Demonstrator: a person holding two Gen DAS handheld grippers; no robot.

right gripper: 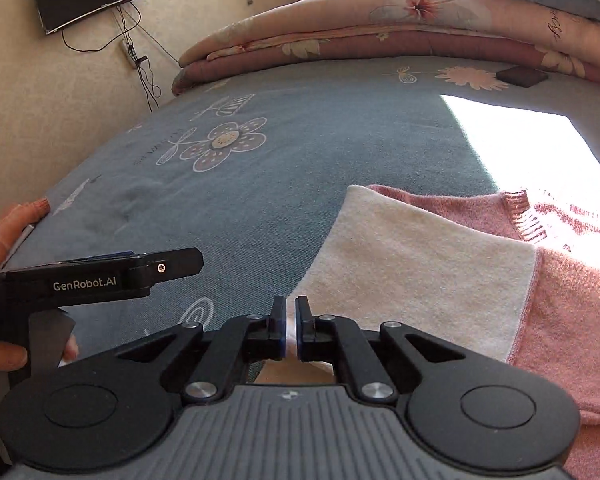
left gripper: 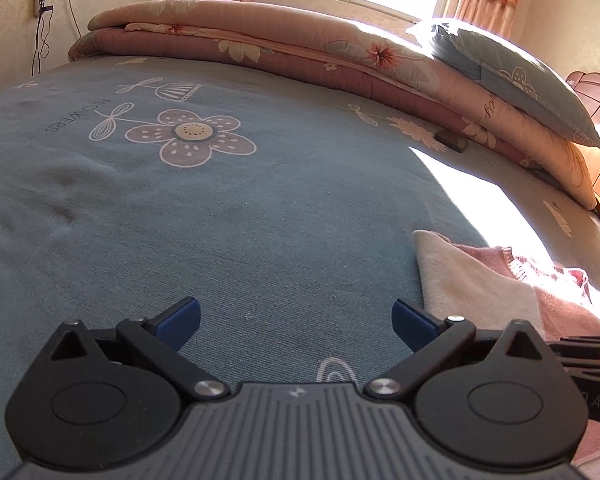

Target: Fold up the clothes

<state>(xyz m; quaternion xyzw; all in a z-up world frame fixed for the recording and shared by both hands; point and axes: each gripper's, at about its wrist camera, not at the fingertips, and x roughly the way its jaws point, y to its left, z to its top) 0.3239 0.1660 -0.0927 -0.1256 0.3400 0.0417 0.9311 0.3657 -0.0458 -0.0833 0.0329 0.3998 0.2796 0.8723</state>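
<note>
- Grip first: right gripper (right gripper: pixel 291 330) has its jaws pressed together at the near corner of the cream-lined pink garment (right gripper: pixel 420 264); a sliver of pale cloth seems to show between the pads, so I judge it pinched.
- Left gripper (left gripper: pixel 296 322) hangs just left of the garment with jaws spread wide, nothing between them, only blue bedsheet (left gripper: pixel 220 208) beneath.
- Step in hand, as I judge it: a corner is taken and a fold is starting; next the left jaws need a second edge of the garment.
- Left of the garment the sheet lies open and flat, good room to lay a fold.
- Beyond the garment a sunlit patch washes out its far edge.
- Farthest from the garment, a folded quilt (left gripper: pixel 260 44) and a pillow (left gripper: pixel 508 72) bound the bed.
</note>
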